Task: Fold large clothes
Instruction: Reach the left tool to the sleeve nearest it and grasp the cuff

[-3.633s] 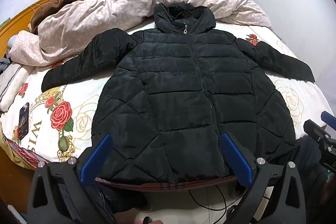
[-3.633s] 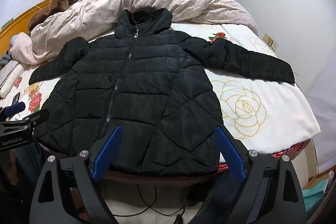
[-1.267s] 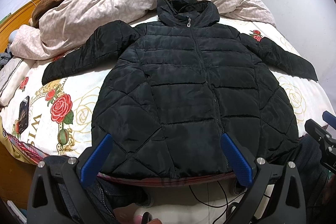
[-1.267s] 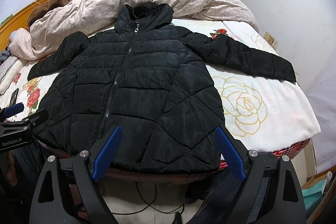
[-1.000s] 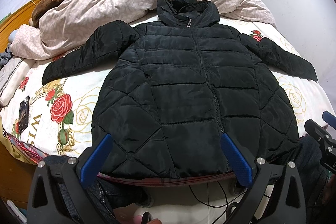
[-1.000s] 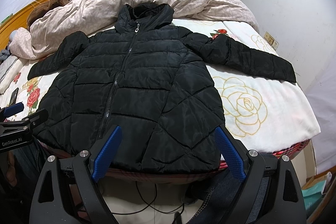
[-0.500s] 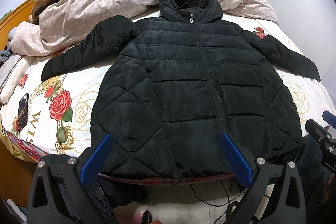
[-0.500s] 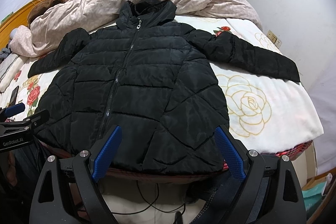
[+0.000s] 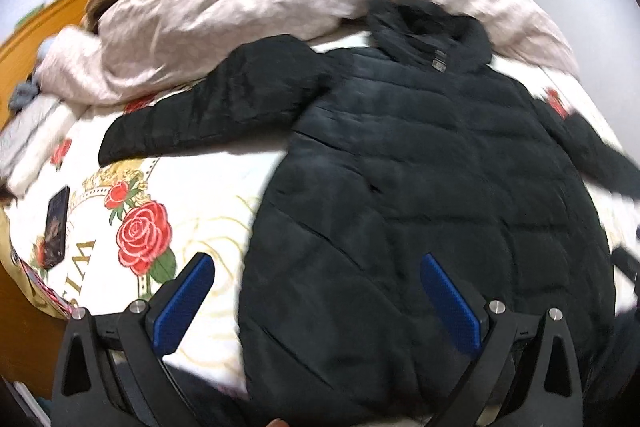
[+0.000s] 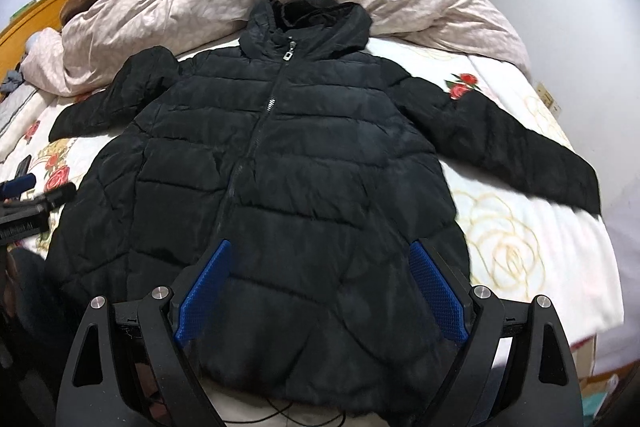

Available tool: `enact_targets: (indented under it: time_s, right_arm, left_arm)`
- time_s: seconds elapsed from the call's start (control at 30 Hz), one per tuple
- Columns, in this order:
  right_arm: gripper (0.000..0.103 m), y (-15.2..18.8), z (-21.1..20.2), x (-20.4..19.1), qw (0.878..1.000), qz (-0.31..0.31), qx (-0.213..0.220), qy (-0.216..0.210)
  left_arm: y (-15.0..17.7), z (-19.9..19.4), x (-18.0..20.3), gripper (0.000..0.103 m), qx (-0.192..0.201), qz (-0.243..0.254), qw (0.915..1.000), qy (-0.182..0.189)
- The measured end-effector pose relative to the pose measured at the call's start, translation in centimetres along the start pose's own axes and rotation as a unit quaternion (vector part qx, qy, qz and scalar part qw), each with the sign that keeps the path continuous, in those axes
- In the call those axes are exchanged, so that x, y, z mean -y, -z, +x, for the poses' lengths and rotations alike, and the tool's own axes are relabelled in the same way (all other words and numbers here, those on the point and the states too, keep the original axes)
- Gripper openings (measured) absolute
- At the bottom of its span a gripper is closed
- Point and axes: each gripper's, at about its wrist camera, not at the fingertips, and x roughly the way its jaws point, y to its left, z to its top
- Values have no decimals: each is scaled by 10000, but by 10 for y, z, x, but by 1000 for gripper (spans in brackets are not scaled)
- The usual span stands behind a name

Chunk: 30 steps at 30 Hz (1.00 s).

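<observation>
**Jacket laid flat, no fold made**

The black quilted hooded puffer jacket (image 10: pixel 280 163) was seen spread face up on the rose-printed white bedsheet (image 9: pixel 132 227), zipped, with both sleeves stretched outward and its hem at the near bed edge. No fold was visible. The left gripper (image 9: pixel 316 297) and right gripper (image 10: pixel 320 287) were held over the hem, fingers spread wide and holding nothing. Every fold was judged outstanding.
</observation>
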Motion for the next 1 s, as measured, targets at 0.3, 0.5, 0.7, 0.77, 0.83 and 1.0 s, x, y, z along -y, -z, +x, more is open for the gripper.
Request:
enact_targets:
  time_s: [0.3,0.5,0.7,0.77,0.83,1.0]
  right_arm:
    - [90,-52,63,-26,9988,-135,-217,-422]
    - [90,-73,99,-43,9960,-312,-446,-704]
    - [90,-84,125,-52,9950,-286,-584,-758]
    - [90,-84,134,-54,9950,-364,-611,-708]
    - [90,-86,143,-54,9947,-377,-662,-691]
    - [90,-87,160,-49,9945,-345,-763,-628]
  left_arm:
    - [-55,65,-92,103,51,-889,9944,-573]
    - [-79,117,-149,103,-172,-1472,9869,-638]
    - [-89,159,-200,97,-170,-2067,9757,-704]
    - [-92,172,-215,95,-169,-2261,9713,-723]
    - [-93,181,-226,93,-126,-2421,9675,-719]
    - [-94,206,-253,90,-66,-2774,9575,-788]
